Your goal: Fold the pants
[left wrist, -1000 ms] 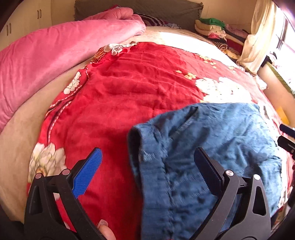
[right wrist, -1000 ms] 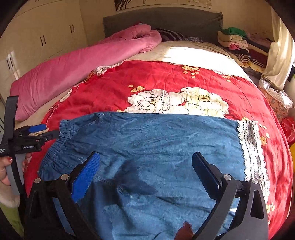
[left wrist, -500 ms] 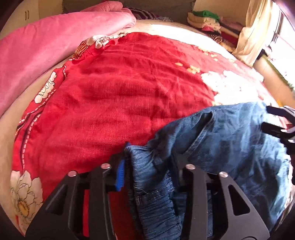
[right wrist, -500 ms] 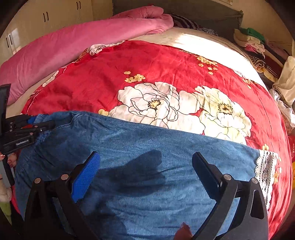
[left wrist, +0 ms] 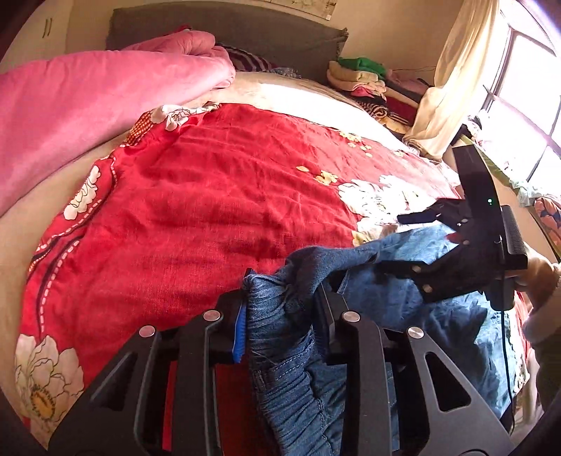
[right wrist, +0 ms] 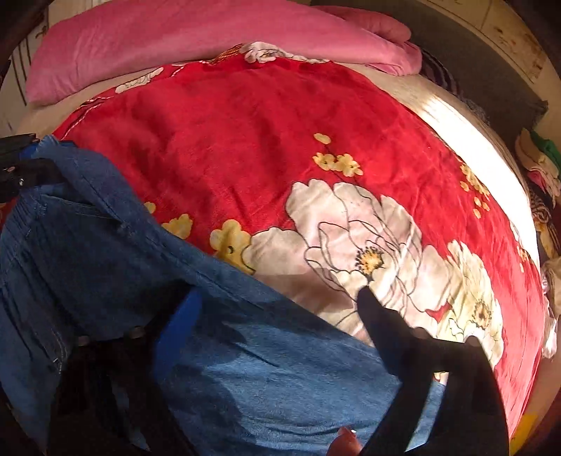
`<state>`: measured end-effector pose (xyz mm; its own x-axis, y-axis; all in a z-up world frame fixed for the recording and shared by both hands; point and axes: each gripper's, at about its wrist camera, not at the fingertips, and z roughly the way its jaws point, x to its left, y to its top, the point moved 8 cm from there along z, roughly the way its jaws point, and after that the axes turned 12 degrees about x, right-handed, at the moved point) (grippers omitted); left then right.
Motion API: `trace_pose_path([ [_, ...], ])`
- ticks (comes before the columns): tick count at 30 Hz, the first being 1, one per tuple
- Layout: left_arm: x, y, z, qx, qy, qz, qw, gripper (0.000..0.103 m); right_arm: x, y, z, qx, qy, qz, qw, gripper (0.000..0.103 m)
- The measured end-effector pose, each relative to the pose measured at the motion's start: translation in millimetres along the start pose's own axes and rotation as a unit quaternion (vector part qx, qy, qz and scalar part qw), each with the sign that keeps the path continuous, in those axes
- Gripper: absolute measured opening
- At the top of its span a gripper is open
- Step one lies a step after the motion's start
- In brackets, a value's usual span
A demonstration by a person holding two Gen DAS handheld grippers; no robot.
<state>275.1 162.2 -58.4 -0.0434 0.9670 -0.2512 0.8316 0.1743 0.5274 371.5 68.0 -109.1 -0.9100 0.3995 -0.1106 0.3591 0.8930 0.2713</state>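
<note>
Blue denim pants [right wrist: 115, 245] with an elastic waistband lie on a red floral blanket [left wrist: 210, 196]. My left gripper [left wrist: 280, 298] is shut on the bunched waistband [left wrist: 277, 329] and lifts that corner off the blanket. My right gripper [right wrist: 280, 298] is open, its jaws spread wide over the pants' far edge, blue pad on the left and black finger [right wrist: 378, 315] on the right. It also shows in the left wrist view [left wrist: 455, 242], hovering open over the denim. The left gripper shows at the left edge of the right wrist view [right wrist: 21, 168].
A pink quilt [left wrist: 87, 115] lies along the bed's left side. A dark headboard [left wrist: 228, 31] stands behind. Folded clothes [left wrist: 361, 77] are stacked at the far right, near a cream curtain [left wrist: 452, 80] and window.
My left gripper closed on the waistband and has lifted it. My right gripper stayed open and moved forward and left, over the pants' far edge.
</note>
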Motion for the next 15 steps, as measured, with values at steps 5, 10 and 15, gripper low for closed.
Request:
trace_pose_path([
  [5, 3.4, -1.0, 1.9, 0.0, 0.011, 0.002, 0.9999, 0.022, 14.9, -9.9, -21.2, -0.025, 0.002, 0.016, 1.0, 0.008],
  [10, -4.4, -1.8, -13.9, -0.017, -0.001, 0.017, 0.9997, 0.022, 19.1, -29.4, -65.8, -0.072, 0.008, 0.077, 0.994, 0.007],
  [15, -26.2, -10.4, -44.1, -0.042, 0.004, 0.064, 0.997, 0.022, 41.0, -63.7, -115.1, -0.125, 0.028, 0.113, 0.985, 0.007],
])
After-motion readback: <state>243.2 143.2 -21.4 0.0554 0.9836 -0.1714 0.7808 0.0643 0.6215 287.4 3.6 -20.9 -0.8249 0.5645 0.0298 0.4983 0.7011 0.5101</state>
